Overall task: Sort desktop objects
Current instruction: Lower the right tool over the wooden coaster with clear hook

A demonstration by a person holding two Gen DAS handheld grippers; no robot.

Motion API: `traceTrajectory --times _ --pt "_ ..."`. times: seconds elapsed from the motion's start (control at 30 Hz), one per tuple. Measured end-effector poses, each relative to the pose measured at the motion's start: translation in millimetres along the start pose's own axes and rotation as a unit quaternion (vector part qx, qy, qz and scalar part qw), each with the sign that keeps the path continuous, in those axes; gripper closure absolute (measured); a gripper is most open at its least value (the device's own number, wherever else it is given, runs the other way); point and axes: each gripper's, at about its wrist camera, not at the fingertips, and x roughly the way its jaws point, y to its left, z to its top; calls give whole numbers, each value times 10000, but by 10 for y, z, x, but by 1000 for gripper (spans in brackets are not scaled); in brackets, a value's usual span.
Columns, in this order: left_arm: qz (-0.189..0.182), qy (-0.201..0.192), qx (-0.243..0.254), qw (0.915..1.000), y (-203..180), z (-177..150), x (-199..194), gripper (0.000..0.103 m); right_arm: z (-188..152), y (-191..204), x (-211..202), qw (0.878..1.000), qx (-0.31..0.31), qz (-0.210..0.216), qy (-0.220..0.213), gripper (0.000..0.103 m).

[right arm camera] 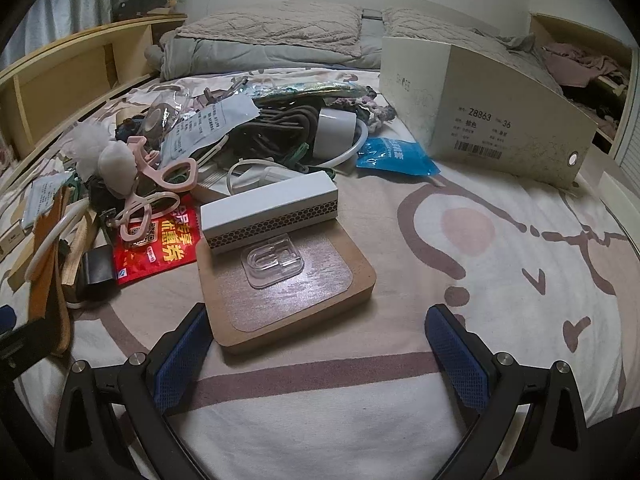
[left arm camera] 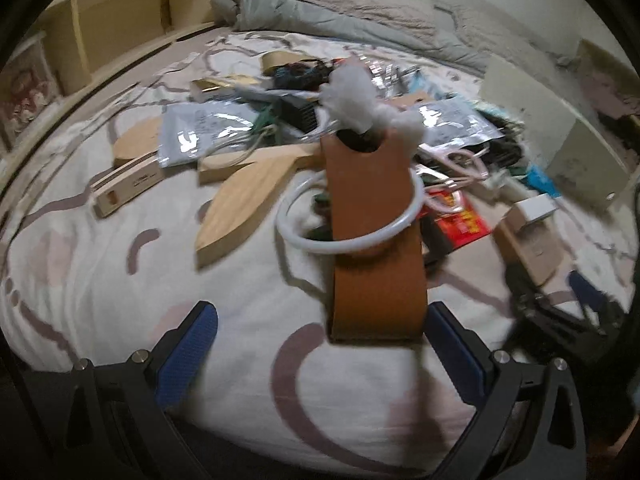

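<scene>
The left gripper [left arm camera: 320,360] gapes wide, its right pad just beside a brown leather strap [left arm camera: 376,240] threaded through a white ring [left arm camera: 348,216]; the right gripper [right arm camera: 320,352] spreads empty before a wooden board [right arm camera: 288,292] on the bedsheet [right arm camera: 500,280].

Counted: one shoebox [right arm camera: 484,120], one wooden tray [right arm camera: 288,292], one long white box [right arm camera: 268,208], one red packet [right arm camera: 160,244], two pillows [right arm camera: 280,28], one blue pouch [right arm camera: 394,156].
</scene>
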Motion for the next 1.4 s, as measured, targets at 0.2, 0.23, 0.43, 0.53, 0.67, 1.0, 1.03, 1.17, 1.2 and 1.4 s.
traceTrajectory --times 0.2,0.23,0.43,0.53,0.67,1.0,1.03,1.17,1.2,1.4 --pt "88 3 -193 9998 96 -41 -34 0 -2 1 0 10000 -12 4 -9 0" --pt "50 3 -222 9997 104 -40 -42 0 -2 2 2 10000 -16 4 -12 0" --pt "-450 -8 -703 9965 244 5 -71 0 -1 5 6 10000 -26 -1 -13 0" --pt "-739 -42 -840 9937 269 11 -104 0 -1 3 8 10000 -30 0 -15 0" --pt "-1034 -65 -821 9912 234 24 -129 2 -2 3 7 10000 -31 4 -15 0" --pt "-1258 -82 -782 9889 202 45 -105 11 -5 1 10 10000 -36 11 -15 0" --pt "-1247 -70 -778 9891 203 43 -101 11 -5 1 10 10000 -35 11 -15 0" --pt "-1179 13 -753 9902 187 41 -53 9 -5 1 10 10000 -36 22 -11 0" --pt "-1157 21 -708 9908 175 38 -48 8 2 -2 13 10000 -42 36 9 0" --pt "-1167 4 -639 9911 161 18 -28 4 54 -51 31 9992 -192 280 214 0"
